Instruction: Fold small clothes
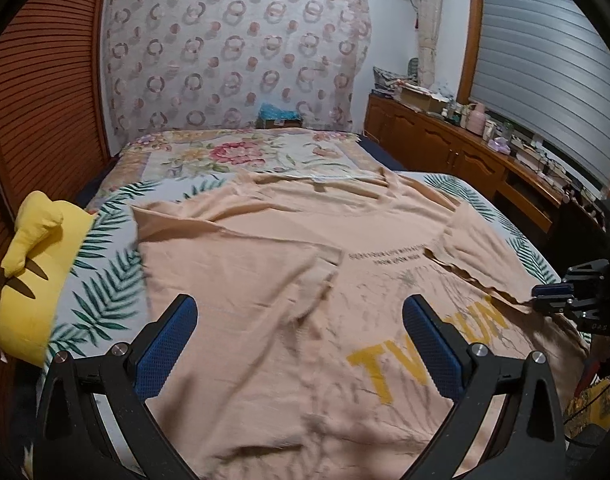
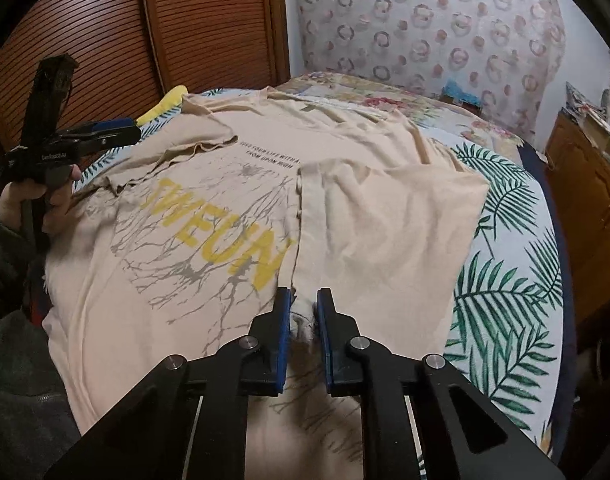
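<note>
Right wrist fisheye: right gripper point(image 2: 303, 310) pinches T-shirt point(image 2: 233, 216) fold.

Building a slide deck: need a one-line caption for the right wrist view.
Right gripper pinches a folded edge of the peach T-shirt spread on the leaf-print bedspread.

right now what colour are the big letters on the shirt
Yellow, on the peach t-shirt; the letters show best in the right wrist view.

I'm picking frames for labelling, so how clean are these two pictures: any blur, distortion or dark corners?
Left wrist view: strong fisheye bending, black vignette corners, the T-shirt smeared near the open left gripper, yellow letters soft. Right wrist view: same distortion, lettering sharper, cloth slightly blurred at the right gripper, which is shut on a fold; dim indoor light, soft shadows.
</note>
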